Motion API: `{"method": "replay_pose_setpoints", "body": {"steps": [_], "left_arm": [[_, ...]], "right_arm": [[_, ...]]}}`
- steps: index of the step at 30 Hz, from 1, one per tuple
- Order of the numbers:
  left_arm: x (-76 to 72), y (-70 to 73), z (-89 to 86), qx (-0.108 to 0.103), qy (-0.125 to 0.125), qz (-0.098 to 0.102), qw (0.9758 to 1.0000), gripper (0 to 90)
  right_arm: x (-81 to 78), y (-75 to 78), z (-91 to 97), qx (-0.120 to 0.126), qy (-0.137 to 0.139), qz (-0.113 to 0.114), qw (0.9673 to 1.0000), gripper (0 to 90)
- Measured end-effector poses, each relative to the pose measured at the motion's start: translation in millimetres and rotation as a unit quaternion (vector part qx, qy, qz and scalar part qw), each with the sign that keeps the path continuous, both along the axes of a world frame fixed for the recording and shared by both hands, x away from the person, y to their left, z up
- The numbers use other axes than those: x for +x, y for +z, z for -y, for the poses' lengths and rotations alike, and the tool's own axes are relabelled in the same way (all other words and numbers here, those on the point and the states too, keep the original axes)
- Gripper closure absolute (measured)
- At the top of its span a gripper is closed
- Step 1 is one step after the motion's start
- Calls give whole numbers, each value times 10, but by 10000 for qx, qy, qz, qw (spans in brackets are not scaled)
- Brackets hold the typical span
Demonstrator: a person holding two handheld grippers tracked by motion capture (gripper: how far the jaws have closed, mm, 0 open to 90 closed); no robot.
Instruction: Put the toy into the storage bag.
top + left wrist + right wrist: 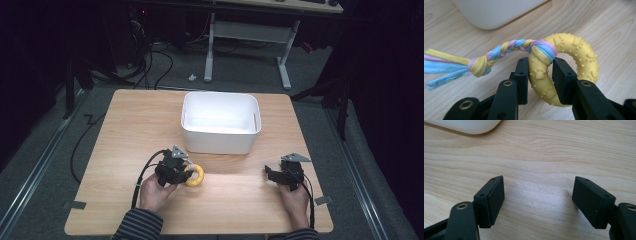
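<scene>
So the yellow ring toy [564,72] with its braided rope tail [499,53] was clamped in the left gripper [540,75], near the bench's front edge, left of centre. Looked like the pick-up step, just done. Next, it'd probably need to be carried over the white tub [220,123], which was seen empty mid-bench. The right gripper [537,202] was parked near the front right corner, jaws apart, nothing held.

A tub [220,122] is set on the table [125,125] toward twelve o'clock of its middle. A ring toy [195,175] is found at seven o'clock of the tub, clamped in the left gripper [183,170]. The right gripper [272,175] is placed at five o'clock of the tub, well apart from the toy.
</scene>
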State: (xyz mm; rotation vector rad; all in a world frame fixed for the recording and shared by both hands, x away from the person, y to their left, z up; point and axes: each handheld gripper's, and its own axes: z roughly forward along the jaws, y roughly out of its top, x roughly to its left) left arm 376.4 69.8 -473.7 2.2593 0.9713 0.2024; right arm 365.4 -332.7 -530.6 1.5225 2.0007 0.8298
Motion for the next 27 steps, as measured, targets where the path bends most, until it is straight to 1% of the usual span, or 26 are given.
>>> {"method": "replay_pose_setpoints", "body": {"steps": [3,5,6,9,13,14,18,23,27], "left_arm": [[1,28,-44,-34,17,-11,10000,669],[-11,85,-116,-130,90,24,9999,669],[-11,85,-116,-130,90,24,9999,669],[-40,141,-184,-219,157,65,9996,669],[-47,195,-258,-264,245,90,9993,669],[-54,226,-294,-275,277,102,9992,669],[-72,275,-346,-298,329,141,9989,670],[-75,327,-429,-360,452,117,9983,669],[-85,366,-483,-456,521,146,9975,669]], "right_arm": [[0,0,0,0,0,0,10000,263],[-1,1,-1,2,-9,-7,10000,262],[0,0,0,0,-1,1,10000,262],[0,0,0,-1,0,1,10000,262],[0,0,-1,1,-3,-2,10000,263],[-1,0,-1,0,-2,-2,10000,263],[-1,0,-1,0,-3,-1,10000,262],[-2,1,-1,2,-10,-7,10000,262],[-2,0,-2,5,-10,-6,10000,263]]}}
